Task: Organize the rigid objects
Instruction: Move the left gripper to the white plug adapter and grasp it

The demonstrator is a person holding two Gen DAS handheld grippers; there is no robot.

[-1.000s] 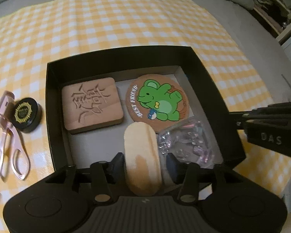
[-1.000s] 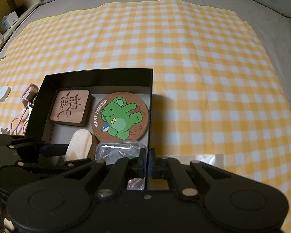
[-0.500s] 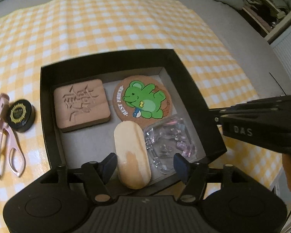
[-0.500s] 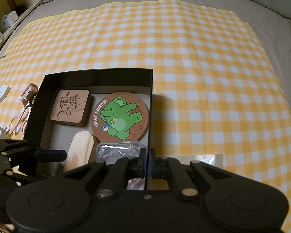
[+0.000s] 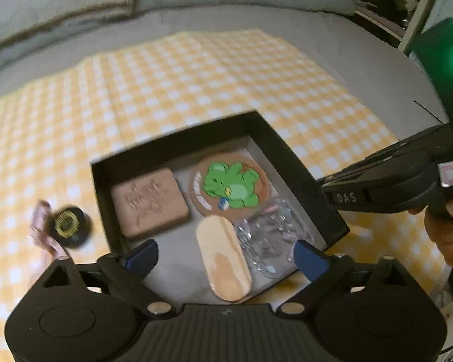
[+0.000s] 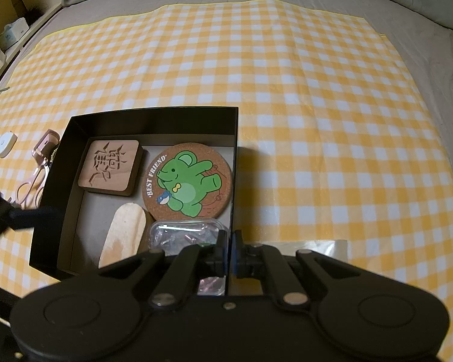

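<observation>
Black box [image 6: 154, 120] holds carved block [image 6: 110, 167], frog coaster [image 6: 187, 181], wooden oval [image 6: 122, 241].

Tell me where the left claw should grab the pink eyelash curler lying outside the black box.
Probably the pink eyelash curler's narrow shank between loops and head, from above, jaws across its width. It lies flat on the yellow checked cloth, close beside the black box, so a side approach looks blocked.

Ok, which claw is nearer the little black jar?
Left. The left claw hangs open at the black box's near edge, near the jar; the right claw is shut on the box's opposite wall.
</observation>
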